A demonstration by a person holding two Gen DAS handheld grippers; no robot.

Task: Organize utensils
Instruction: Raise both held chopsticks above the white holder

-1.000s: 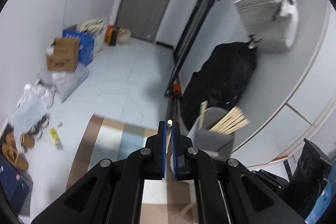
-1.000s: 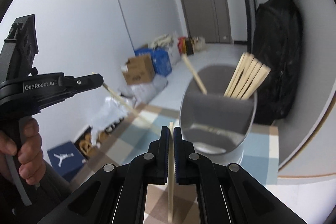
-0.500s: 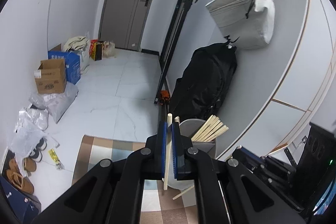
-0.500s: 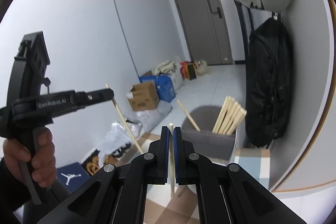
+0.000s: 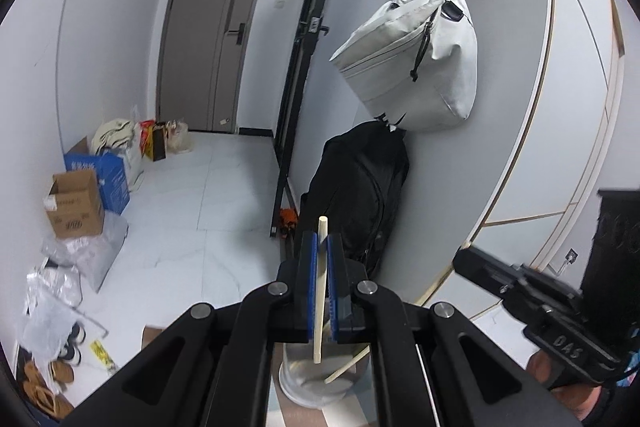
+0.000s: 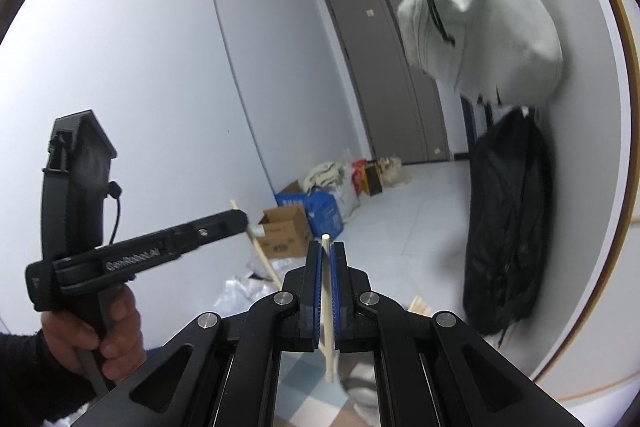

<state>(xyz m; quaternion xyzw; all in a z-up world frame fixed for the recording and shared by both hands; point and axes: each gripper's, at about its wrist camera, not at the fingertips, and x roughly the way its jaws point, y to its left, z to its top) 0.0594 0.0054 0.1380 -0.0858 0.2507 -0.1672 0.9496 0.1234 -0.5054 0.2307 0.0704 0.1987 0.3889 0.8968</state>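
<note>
The grey holder (image 5: pixel 320 379) is mostly hidden behind the left gripper (image 5: pixel 322 247), only its lower wall showing. In the right wrist view the holder (image 6: pixel 360 387) is blurred, and the chopsticks (image 6: pixel 418 305) beside it barely peek out.

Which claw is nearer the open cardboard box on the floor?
Left. The left claw hangs toward the wall where the cardboard box sits; the right claw is further right, toward the black bag.

Open air lies ahead toward the door (image 5: pixel 212 39); the white bag (image 5: pixel 416 55) and black backpack (image 5: pixel 360 187) crowd the right wall.
</note>
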